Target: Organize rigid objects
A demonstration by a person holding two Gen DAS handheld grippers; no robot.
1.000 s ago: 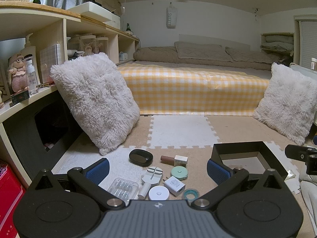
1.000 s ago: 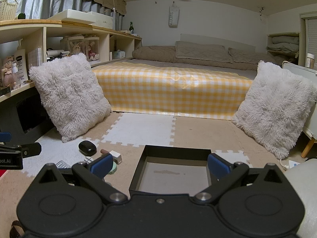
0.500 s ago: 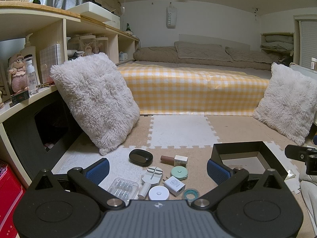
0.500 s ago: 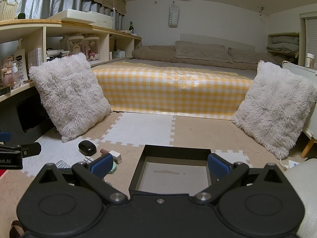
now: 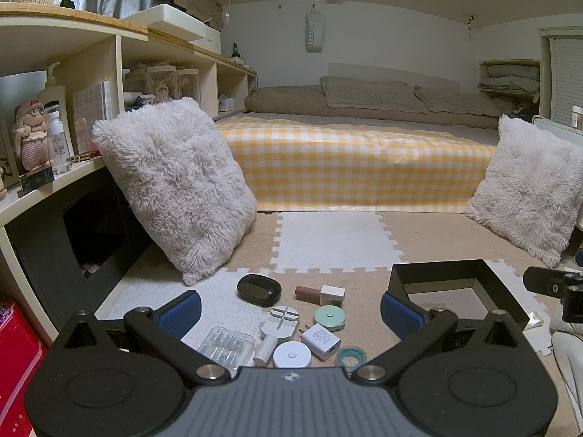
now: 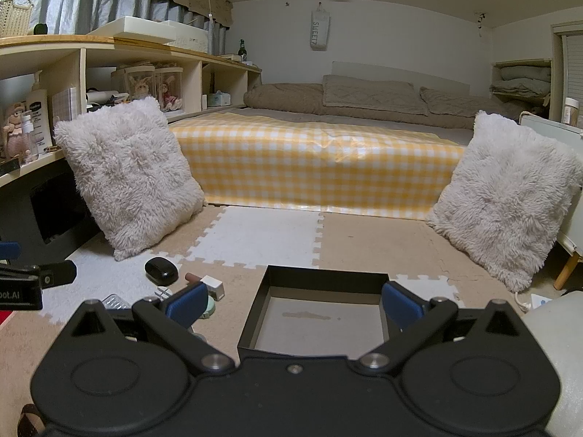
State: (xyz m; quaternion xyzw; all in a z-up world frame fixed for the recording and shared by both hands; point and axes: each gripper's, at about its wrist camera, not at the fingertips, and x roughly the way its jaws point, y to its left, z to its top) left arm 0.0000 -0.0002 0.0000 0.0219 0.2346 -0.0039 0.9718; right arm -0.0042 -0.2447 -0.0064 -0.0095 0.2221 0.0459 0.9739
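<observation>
Both sets of jaws stand wide with nothing between them: my left gripper (image 5: 290, 309) hangs over the small items low in the left wrist frame, my right gripper (image 6: 294, 302) over the black tray (image 6: 316, 276) at lower centre of its frame. I see the brown tube (image 5: 306, 290) lying flat, its long axis running left to right, its white cap pointing right. Left of it rests the black oval case (image 5: 258, 288), long axis also across the frame. Nearer me sit the mint tape measure (image 5: 329, 317), white charger (image 5: 321, 341), clear pill box (image 5: 226, 346) and teal tape ring (image 5: 350, 356). Nothing differs from a second ago; both grippers stay put.
</observation>
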